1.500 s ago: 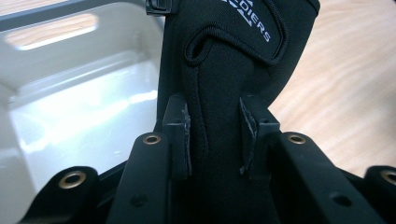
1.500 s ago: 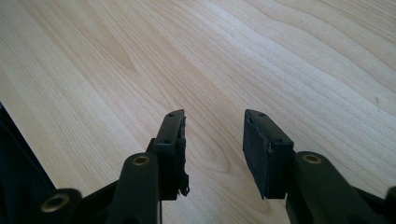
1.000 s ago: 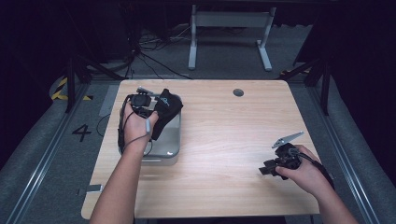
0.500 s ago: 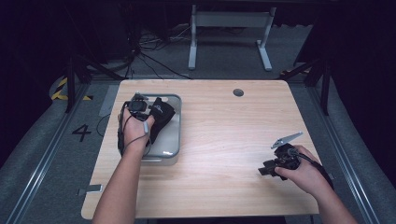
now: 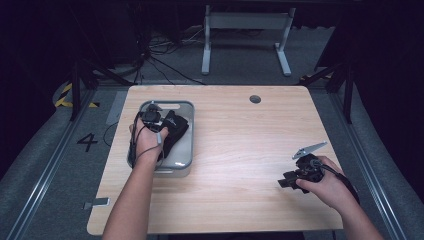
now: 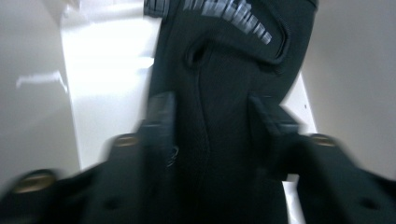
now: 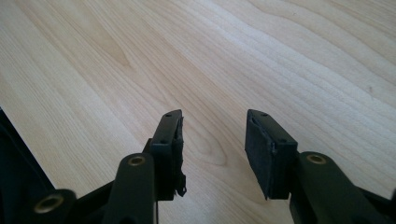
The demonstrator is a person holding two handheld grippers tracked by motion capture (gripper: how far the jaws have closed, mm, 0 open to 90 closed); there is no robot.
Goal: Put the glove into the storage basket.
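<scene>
A black fabric item (image 5: 176, 131) with grey stripes (image 6: 224, 60) lies in a grey bin (image 5: 185, 161) at the table's left side. My left gripper (image 5: 161, 128) points down into the bin, with a jaw on either side of the fabric (image 6: 210, 112). Its jaws have just been opening; the fabric still fills the gap and the view is blurred. The bin's pale floor (image 6: 107, 70) shows to the left of the fabric. My right gripper (image 5: 288, 182) rests low over bare wood at the front right, open (image 7: 212, 126), with nothing between its pads.
The light wooden table (image 5: 240, 135) has a round cable hole (image 5: 255, 99) near its far edge. A grey plate (image 5: 310, 149) sticks up from the right gripper. Beyond the table are a metal stand (image 5: 245, 35), floor cables and a floor mark "4" (image 5: 87, 142).
My left hand has sunk towards the bin, bringing the black fabric down into it. The right hand has kept still.
</scene>
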